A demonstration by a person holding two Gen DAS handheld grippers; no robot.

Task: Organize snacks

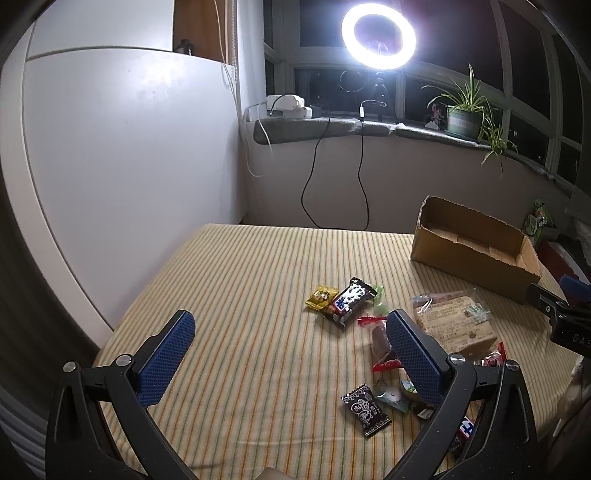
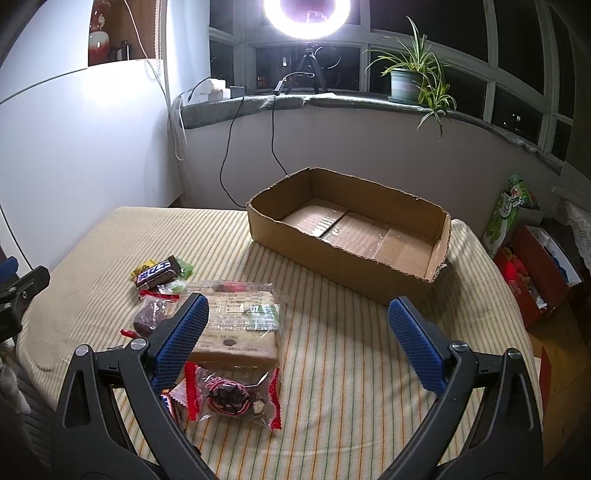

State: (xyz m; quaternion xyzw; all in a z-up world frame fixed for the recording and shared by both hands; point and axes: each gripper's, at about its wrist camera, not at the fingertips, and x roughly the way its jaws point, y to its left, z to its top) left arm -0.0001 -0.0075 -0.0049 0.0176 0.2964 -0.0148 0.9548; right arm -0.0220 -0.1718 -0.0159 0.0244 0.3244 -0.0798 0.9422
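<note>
Several wrapped snacks lie scattered on the striped table (image 1: 240, 295). A dark chocolate bar (image 1: 349, 301) rests on a yellow candy (image 1: 320, 296); a small black packet (image 1: 365, 409) lies nearer. A large brown bread pack (image 2: 240, 325) sits in the middle, with a clear red-edged packet (image 2: 231, 397) in front of it. The open cardboard box (image 2: 351, 262) stands empty at the back right. My left gripper (image 1: 291, 354) is open above the table, left of the pile. My right gripper (image 2: 297, 343) is open too, its left finger (image 2: 181, 339) over the bread pack's edge.
A bright ring light (image 1: 378, 35) on a tripod stands on the windowsill, with cables hanging behind the table. A potted plant (image 2: 410, 79) sits on the sill. Red boxes and a green bag (image 2: 509, 214) stand off the table's right side. A white wall panel (image 1: 129, 166) lies left.
</note>
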